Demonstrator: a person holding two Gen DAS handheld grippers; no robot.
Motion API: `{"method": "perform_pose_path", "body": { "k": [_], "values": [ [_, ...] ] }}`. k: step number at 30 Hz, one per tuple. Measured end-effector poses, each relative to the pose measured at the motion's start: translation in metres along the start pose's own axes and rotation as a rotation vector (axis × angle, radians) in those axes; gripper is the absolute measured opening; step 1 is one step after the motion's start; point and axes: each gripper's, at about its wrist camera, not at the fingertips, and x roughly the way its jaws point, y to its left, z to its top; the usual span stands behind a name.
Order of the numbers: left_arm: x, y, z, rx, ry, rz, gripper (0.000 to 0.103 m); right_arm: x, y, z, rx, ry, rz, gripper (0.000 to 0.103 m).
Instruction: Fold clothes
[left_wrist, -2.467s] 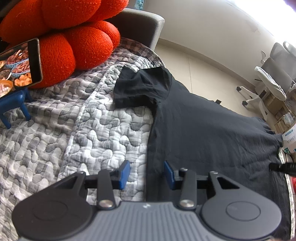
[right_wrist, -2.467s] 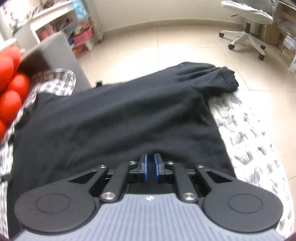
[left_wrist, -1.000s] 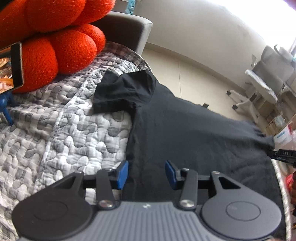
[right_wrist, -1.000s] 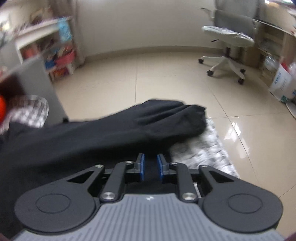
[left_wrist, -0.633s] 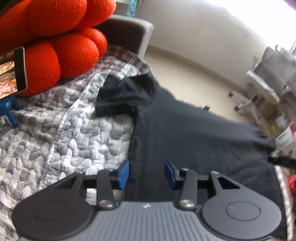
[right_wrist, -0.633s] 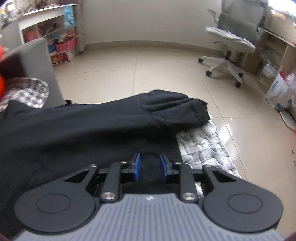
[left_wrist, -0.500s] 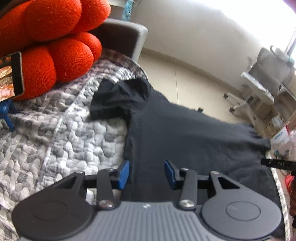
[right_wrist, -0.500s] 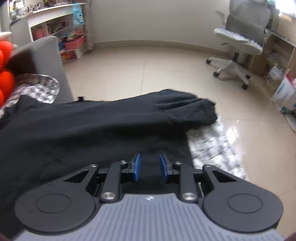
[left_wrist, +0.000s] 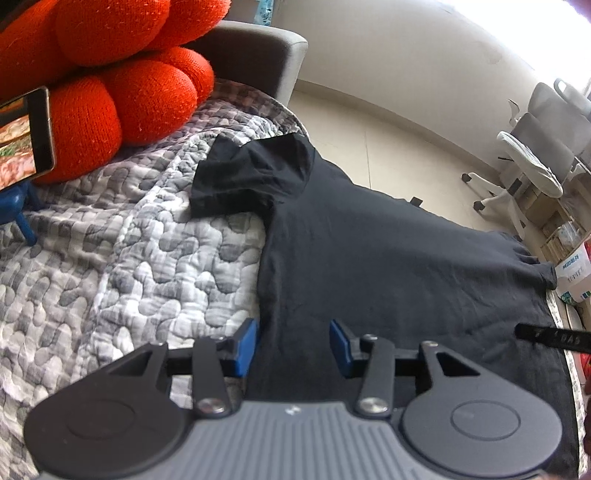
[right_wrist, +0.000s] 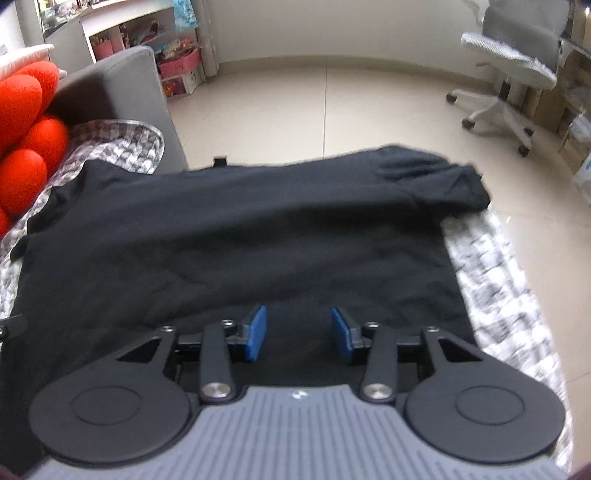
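One black T-shirt (left_wrist: 388, 266) lies spread at the centre. One grey quilted blanket (left_wrist: 129, 258) sits at nine o'clock, one red knotted cushion (left_wrist: 122, 74) and one phone (left_wrist: 26, 136) at ten, one office chair (left_wrist: 532, 173) at two. Two claws: left claw (left_wrist: 293, 345), right claw (right_wrist: 298, 333).

Each claw (left_wrist: 292, 345) (right_wrist: 298, 333) has blue pads, black linkage arms, silver screws and a ribbed grey body.

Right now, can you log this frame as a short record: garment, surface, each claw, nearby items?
garment: black T-shirt, spread flat, unfolded
surface: grey quilted cover
left claw: open, over the shirt's side edge
right claw: open, jaws just widened, over shirt fabric, nothing pinched
nearby: red cushion, office chair
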Motion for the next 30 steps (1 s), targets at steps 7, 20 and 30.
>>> {"method": "perform_pose_path", "body": {
  "k": [7,20,30],
  "values": [
    [-0.006,-0.012,0.000,-0.027,-0.008,-0.032,0.062,0.007,0.013,-0.006,-0.022,-0.032,0.028,0.082],
    [0.012,-0.016,-0.007,0.025,0.018,-0.010,0.102,0.015,0.035,-0.028,-0.138,-0.140,-0.010,0.103],
    [0.019,-0.028,-0.012,0.097,-0.021,0.051,0.103,0.019,0.035,-0.024,-0.110,-0.170,-0.028,0.103]
  ]
}}
